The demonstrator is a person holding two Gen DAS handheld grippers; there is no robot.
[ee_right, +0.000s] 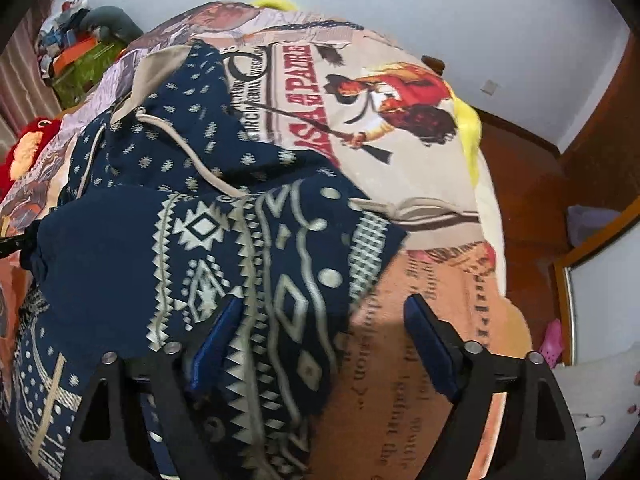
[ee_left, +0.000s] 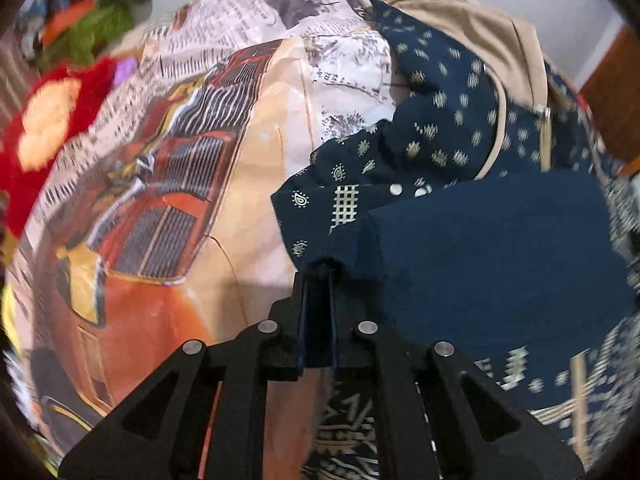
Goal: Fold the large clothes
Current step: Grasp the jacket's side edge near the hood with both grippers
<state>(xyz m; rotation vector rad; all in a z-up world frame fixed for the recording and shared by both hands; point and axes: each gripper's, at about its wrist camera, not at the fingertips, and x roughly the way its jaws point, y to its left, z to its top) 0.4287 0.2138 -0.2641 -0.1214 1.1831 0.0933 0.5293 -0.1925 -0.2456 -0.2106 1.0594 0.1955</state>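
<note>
One large navy hoodie point(ee_right: 224, 248) with pale patterns lies rumpled on the printed bedsheet point(ee_right: 432, 320), hood and drawstring toward the far side; it looks soft, thick and floppy, likely to sag and drag rather than slide. Left gripper point(ee_left: 318, 268) is pinched tight on a plain navy edge of it, while the right gripper point(ee_right: 316, 340) stands wide over the patterned hem, holding nothing. Best hold, I judge, is a seam or hem corner, where layers bunch least.

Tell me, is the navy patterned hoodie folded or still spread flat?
Partly folded. The navy hoodie has a plain panel doubled over its patterned front, and the left gripper is shut on that fabric's edge.
</note>
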